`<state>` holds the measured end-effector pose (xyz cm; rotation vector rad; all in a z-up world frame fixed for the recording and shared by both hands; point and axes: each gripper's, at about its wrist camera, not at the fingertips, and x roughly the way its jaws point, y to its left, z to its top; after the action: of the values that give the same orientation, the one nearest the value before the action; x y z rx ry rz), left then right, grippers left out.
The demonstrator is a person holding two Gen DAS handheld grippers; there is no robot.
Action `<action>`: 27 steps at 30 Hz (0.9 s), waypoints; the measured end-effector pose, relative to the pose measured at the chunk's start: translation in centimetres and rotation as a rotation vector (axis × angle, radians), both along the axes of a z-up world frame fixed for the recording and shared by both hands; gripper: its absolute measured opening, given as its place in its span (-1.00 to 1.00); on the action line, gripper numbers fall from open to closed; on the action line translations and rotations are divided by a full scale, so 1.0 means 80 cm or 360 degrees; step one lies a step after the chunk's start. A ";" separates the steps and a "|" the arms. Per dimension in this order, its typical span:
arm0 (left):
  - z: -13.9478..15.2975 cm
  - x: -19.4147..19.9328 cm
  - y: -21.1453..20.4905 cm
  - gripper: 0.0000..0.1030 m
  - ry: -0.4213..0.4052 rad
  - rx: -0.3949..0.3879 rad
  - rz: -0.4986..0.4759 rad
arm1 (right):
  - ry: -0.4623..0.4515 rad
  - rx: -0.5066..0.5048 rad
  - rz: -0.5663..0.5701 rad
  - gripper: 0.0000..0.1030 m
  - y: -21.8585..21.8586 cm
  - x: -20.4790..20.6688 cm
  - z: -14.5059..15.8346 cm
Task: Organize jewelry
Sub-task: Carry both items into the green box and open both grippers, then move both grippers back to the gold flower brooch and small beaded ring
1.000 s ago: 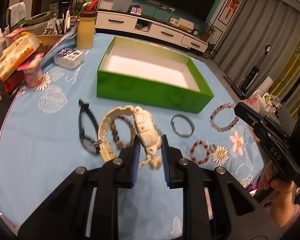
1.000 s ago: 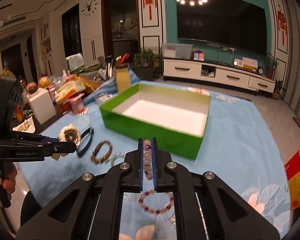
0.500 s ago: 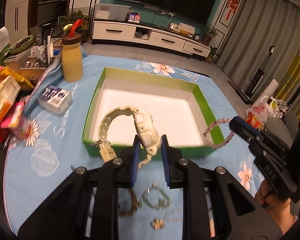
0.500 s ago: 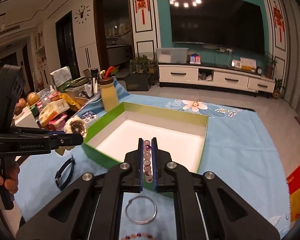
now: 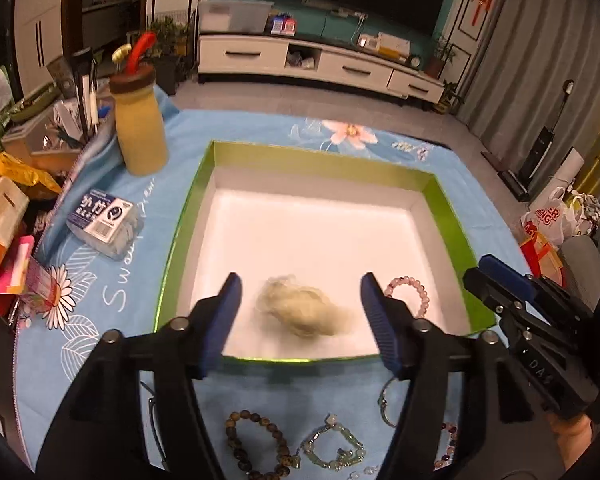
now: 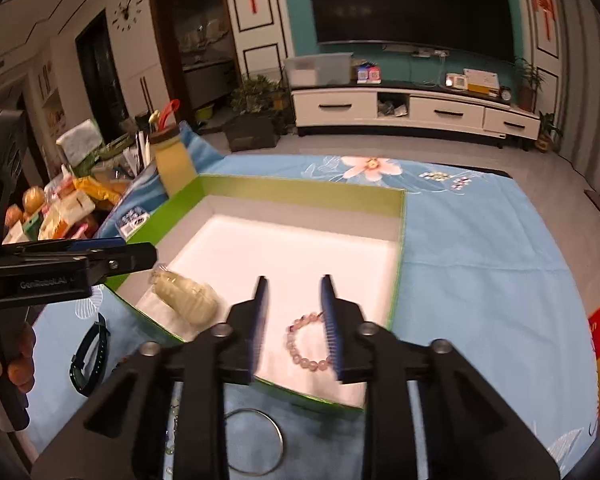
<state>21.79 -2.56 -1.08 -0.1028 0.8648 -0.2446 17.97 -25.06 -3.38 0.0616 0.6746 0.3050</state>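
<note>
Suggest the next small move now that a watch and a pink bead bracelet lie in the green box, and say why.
Probably draw both tools back toward the near table edge. The cream watch and pink bead bracelet lie free in the green box. The left tool and right tool are opening with nothing gripped, while a brown bead bracelet and a metal bangle wait outside.
</note>
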 end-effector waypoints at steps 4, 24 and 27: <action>0.012 -0.031 0.008 0.44 -0.0056 -0.0003 0.0003 | -0.0027 0.0051 -0.0036 -0.32 -0.025 -0.024 0.013; -0.054 -0.201 0.071 0.53 0.0091 -0.0023 0.0099 | 0.0172 0.0121 -0.0165 -0.13 -0.097 -0.163 -0.024; -0.060 -0.213 0.066 0.53 0.0115 -0.0025 0.0078 | 0.0208 0.0096 -0.0138 -0.13 -0.092 -0.175 -0.034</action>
<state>4.77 2.69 -5.90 -0.1480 0.9310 -0.2029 3.98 -32.44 -6.06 0.1690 0.7901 0.2392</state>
